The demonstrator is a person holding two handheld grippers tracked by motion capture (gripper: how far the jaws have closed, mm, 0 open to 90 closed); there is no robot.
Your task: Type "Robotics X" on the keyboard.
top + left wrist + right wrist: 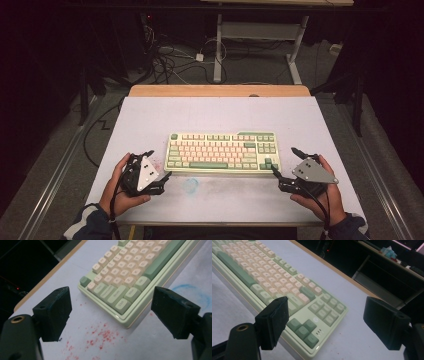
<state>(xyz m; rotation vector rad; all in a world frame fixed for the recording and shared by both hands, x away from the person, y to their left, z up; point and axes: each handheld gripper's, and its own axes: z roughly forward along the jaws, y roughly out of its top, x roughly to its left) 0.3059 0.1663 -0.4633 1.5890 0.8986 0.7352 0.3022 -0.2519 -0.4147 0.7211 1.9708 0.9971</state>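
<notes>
A pale green keyboard (223,151) with cream and green keys lies square in the middle of the white table (220,112). My left gripper (159,167) stands open just off its near left corner, and that corner of the keyboard (120,302) sits between its jaws, a little ahead of them. My right gripper (285,162) is open at the near right corner, where the arrow-key end of the keyboard (312,322) lies in front of its jaws. Neither gripper holds anything.
Red specks (100,336) and a faint blue ring (190,185) mark the table in front of the keyboard. A wooden strip (220,90) edges the far side. Beyond it are cables (165,57) on the floor and another desk's legs (295,50).
</notes>
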